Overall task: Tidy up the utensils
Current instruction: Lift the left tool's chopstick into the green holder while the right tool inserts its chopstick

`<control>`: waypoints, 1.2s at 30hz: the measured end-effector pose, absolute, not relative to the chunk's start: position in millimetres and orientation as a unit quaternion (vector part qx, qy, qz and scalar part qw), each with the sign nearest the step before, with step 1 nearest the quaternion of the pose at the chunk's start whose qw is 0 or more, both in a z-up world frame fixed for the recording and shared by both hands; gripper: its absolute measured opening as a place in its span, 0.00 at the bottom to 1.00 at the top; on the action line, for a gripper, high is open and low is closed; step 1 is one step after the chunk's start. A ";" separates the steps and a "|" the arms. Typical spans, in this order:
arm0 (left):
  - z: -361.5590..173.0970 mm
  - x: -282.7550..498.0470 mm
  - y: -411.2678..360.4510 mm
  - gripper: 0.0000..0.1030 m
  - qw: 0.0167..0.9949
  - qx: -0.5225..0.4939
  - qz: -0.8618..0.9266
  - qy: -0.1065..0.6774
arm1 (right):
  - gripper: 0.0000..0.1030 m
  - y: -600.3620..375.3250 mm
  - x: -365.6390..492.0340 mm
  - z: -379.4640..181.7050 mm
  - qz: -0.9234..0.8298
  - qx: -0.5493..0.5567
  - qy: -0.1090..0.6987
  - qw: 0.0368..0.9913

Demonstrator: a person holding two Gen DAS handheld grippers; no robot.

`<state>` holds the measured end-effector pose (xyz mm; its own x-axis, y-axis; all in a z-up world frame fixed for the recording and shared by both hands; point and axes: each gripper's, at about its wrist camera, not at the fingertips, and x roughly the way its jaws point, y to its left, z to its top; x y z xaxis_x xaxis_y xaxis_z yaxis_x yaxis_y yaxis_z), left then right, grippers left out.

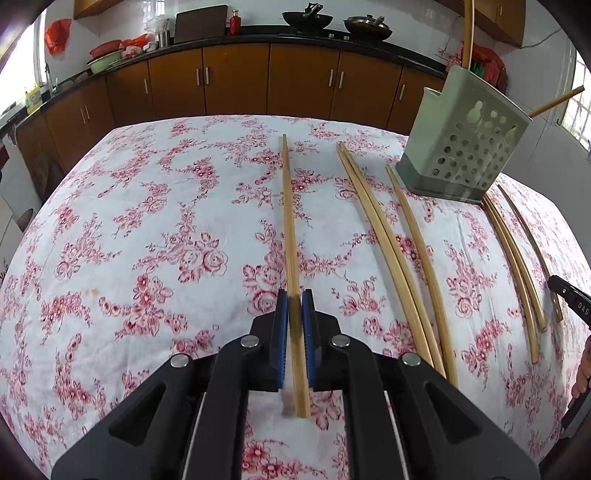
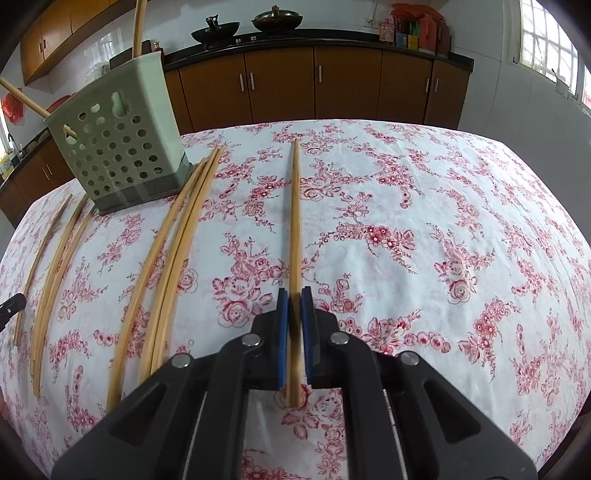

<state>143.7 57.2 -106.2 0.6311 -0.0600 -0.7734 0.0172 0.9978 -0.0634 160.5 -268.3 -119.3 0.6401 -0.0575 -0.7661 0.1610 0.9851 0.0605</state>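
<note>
My left gripper is shut on a bamboo chopstick that runs straight away from me over the flowered tablecloth. My right gripper is likewise shut on its own chopstick. A grey-green perforated utensil holder stands upright between the two hands. Two chopsticks poke out of it, one upright and one leaning. Several loose chopsticks lie on the cloth in front of the holder.
More chopsticks lie on the holder's other side. The right gripper's tip and a hand show at the left wrist view's edge. Brown cabinets and a counter with woks line the far wall.
</note>
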 end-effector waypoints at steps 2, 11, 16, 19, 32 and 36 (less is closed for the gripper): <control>-105.9 142.5 55.6 0.08 0.903 -0.018 -0.020 0.429 | 0.08 -269.1 159.8 -119.0 -0.059 0.063 0.420 0.903; -99.8 141.8 56.2 0.07 0.901 -0.012 -0.025 0.433 | 0.08 -276.0 150.7 -102.7 -0.059 0.077 0.401 0.911; -80.8 138.9 63.3 0.07 0.910 -0.024 -0.027 0.413 | 0.08 -282.0 146.4 -83.5 -0.063 0.079 0.376 0.921; -67.4 136.7 67.5 0.07 0.917 -0.034 -0.029 0.397 | 0.08 -283.4 145.4 -74.8 -0.064 0.078 0.364 0.926; -10.0 129.8 73.6 0.07 0.945 -0.064 -0.036 0.319 | 0.08 -286.3 136.5 -39.9 -0.065 0.083 0.313 0.944; 5.1 128.5 73.3 0.07 0.951 -0.070 -0.038 0.298 | 0.08 -286.3 134.2 -27.6 -0.064 0.084 0.296 0.949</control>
